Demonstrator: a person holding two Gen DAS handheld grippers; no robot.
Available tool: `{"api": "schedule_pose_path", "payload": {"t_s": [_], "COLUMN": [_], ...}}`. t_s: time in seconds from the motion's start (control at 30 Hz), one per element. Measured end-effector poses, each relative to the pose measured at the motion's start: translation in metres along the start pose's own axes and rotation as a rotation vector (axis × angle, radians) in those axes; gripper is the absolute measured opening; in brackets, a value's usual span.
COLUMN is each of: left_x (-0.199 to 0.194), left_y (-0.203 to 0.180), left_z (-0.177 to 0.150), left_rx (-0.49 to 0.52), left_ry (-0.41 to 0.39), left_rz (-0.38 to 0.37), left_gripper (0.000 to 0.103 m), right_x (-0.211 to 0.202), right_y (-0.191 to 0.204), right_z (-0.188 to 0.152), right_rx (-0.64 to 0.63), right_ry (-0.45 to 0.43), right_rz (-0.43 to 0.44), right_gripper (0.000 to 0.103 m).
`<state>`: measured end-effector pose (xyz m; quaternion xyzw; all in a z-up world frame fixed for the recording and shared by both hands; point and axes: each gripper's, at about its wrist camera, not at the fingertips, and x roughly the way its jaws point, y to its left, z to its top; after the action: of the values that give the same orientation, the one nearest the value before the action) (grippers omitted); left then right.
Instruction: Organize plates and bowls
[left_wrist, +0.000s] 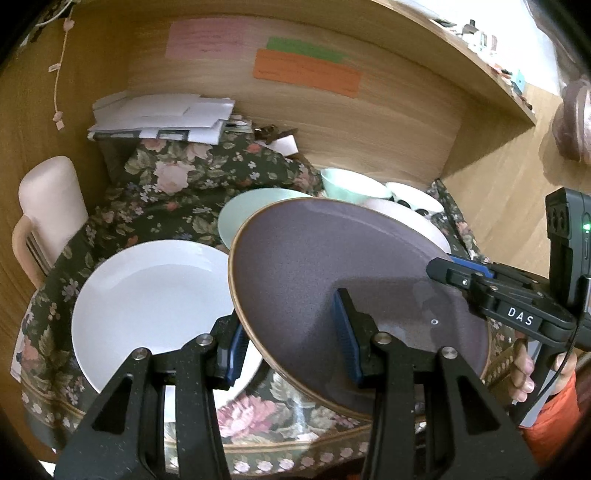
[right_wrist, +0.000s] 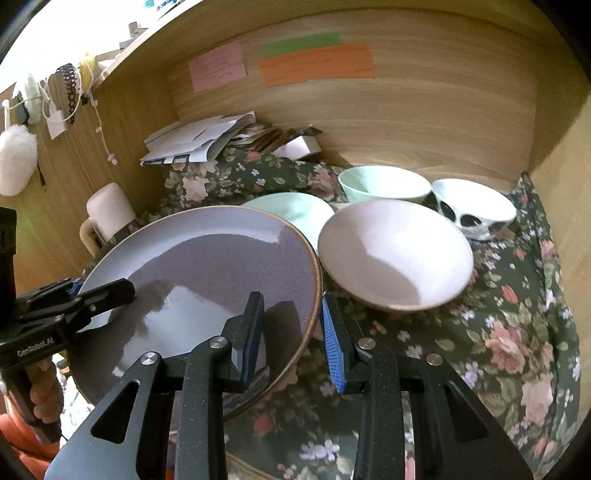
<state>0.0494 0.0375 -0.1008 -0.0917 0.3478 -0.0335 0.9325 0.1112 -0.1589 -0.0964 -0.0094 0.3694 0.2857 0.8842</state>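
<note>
Gripping purple plate (left_wrist: 332, 266) rim, left tool (left_wrist: 291, 347), right tool (right_wrist: 291, 332), narrowly open

A: We see open floral cloth (right_wrist: 498, 332) at the right front.
B: Behind, we note the pink bowl (right_wrist: 395, 254), mint bowl (right_wrist: 384, 182) and spotted bowl (right_wrist: 472, 210) crowding the wooden back wall (right_wrist: 406, 122).

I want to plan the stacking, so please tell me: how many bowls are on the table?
3. A mint-green bowl at the back by the wooden wall, a white bowl with dark spots to its right, and a wide pale bowl in front of them. Others may be hidden.
</note>
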Motion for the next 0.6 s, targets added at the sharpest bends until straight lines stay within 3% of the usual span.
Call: {"api": "schedule_pose_path", "payload": {"t_s": [0.6], "left_x": [0.014], "left_y": [-0.031], "left_z": [-0.026], "left_rx": [0.024], "left_ry": [0.059], "left_rz": [-0.030], "left_gripper": [0.043], "right_x": [-0.012], "right_y": [-0.026], "right_z": [-0.033], "right_rx": [0.062], "right_ry": [0.028], "right_rz": [-0.017], "right_gripper": [0.028]}}
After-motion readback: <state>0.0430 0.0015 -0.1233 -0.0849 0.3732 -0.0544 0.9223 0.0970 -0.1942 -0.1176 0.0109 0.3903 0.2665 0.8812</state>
